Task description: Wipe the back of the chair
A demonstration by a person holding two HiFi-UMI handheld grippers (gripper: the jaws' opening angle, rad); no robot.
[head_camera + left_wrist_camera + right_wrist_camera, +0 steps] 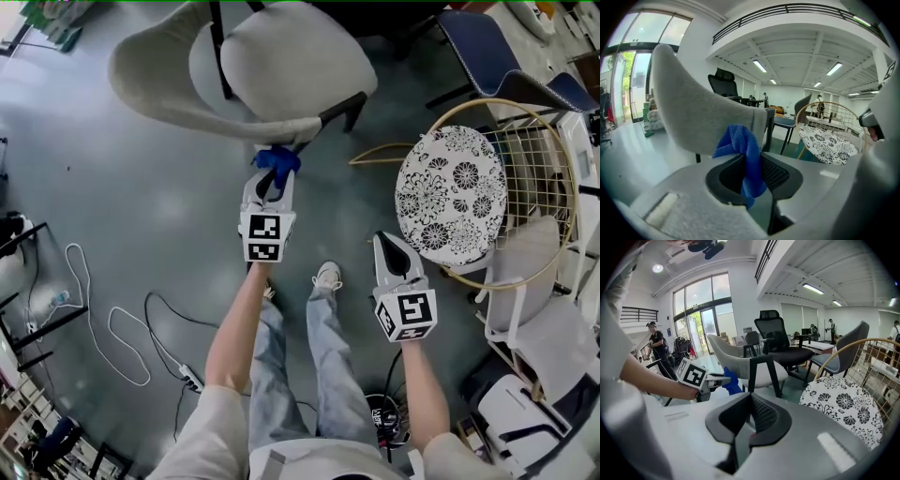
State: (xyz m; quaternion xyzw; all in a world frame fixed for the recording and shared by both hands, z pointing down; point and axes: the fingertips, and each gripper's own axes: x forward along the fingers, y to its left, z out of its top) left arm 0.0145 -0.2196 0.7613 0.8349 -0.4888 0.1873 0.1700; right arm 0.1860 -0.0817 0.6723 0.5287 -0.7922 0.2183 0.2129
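Note:
A pale grey shell chair (262, 70) with black legs stands ahead of me; its curved back (701, 117) fills the left gripper view. My left gripper (273, 180) is shut on a blue cloth (277, 160), whose bunched end (743, 143) rests against the lower edge of the chair back. In the right gripper view the cloth (731, 381) and the left gripper (704, 380) show beside the grey chair (740, 364). My right gripper (391, 246) hangs lower and to the right, shut with nothing in it, away from the chair.
A round gold wire chair (525, 187) with a floral cushion (452, 192) stands at the right. A dark blue chair (497, 56) is behind it. White cables (103, 323) and a power strip (190, 380) lie on the floor at the left. A person (657, 350) stands by the windows.

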